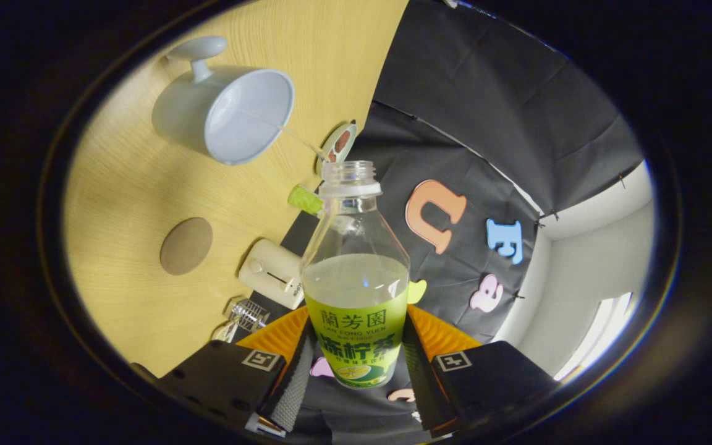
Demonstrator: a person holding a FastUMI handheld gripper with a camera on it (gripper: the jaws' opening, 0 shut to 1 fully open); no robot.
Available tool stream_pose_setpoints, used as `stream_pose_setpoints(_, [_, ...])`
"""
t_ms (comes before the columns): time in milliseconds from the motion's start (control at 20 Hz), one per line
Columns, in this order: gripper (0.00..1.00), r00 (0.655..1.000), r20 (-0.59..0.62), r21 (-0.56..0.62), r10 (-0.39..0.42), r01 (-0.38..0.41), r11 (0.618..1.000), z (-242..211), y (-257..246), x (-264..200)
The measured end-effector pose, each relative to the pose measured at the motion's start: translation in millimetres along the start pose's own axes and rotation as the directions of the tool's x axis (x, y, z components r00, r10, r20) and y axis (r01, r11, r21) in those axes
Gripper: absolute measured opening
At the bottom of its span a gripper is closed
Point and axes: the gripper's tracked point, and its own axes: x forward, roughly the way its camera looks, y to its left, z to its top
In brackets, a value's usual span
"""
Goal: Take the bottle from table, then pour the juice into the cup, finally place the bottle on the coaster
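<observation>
jaws clamped on the bottle [356, 290]; its open neck points towards the tipped-looking cup [223, 114]

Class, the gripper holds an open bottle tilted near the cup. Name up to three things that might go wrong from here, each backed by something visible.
1. The bottle has no cap and is rolled sideways in the gripper, so juice may spill on the table short of the cup.
2. The fingers grip only its lower label, so it might slip.
3. The coaster is small and easy to miss.
</observation>
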Motion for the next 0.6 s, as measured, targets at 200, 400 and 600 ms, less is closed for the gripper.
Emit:
stream_pose_setpoints(200, [0.77, 1.000, 0.001, -0.009, -0.011, 0.011, 1.000, -2, -5, 1])
stream_pose_setpoints(400, [0.77, 1.000, 0.000, -0.031, -0.018, 0.018, 0.999, -4, -11, 1])
stream_pose_setpoints(600, [0.77, 1.000, -0.001, -0.037, -0.022, 0.022, 0.999, -4, -13, 0])
